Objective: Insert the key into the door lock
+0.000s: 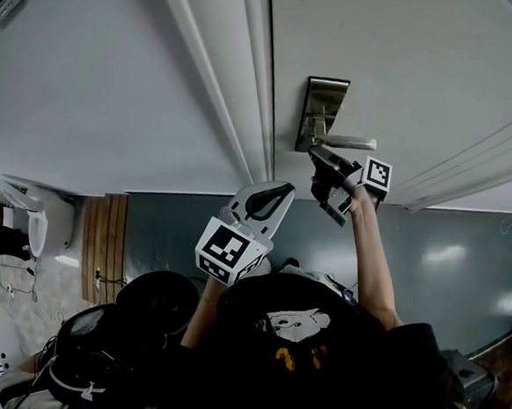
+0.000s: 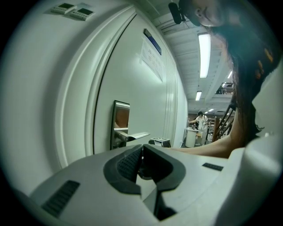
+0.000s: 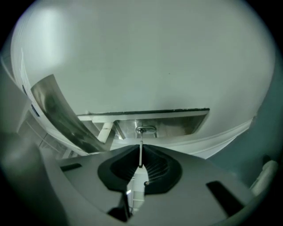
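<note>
Two grippers are up. My left gripper (image 2: 141,151), jaws together on nothing, hangs spare beside the door. My right gripper (image 3: 140,149) pinches the key (image 3: 140,158) edge-on, I judge to line its blade up with the keyhole (image 3: 146,130) in the lock plate (image 1: 322,110). I cannot tell whether the tip has entered.
</note>
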A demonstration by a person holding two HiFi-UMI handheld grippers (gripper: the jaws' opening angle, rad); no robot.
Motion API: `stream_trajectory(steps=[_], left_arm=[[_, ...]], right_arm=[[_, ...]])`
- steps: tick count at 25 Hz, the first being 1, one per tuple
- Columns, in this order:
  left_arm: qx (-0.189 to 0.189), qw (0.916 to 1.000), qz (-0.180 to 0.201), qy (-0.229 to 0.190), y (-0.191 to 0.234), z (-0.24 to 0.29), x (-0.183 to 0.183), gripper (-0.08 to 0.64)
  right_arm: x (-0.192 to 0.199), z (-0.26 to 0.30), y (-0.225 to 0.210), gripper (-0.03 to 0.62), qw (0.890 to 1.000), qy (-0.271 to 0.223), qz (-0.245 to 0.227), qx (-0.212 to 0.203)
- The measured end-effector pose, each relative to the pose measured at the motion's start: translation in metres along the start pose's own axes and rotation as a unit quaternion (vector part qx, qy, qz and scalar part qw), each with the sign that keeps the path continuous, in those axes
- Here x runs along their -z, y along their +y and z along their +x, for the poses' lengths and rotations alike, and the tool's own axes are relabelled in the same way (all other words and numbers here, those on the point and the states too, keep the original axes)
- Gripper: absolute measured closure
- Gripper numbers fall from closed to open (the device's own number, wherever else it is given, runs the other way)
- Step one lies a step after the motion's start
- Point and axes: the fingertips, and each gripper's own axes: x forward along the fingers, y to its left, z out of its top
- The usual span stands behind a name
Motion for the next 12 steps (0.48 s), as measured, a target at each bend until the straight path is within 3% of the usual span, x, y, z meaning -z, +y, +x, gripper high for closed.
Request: stream_trajectory(steps=[12], left_arm=[[-0.007,1.0,0.002,0.003,-0.002,0.0,0.001,0.543]], right_arm=[[-0.021,0.008,0.0,0.571,0.999,-0.051,0.011,-0.005]])
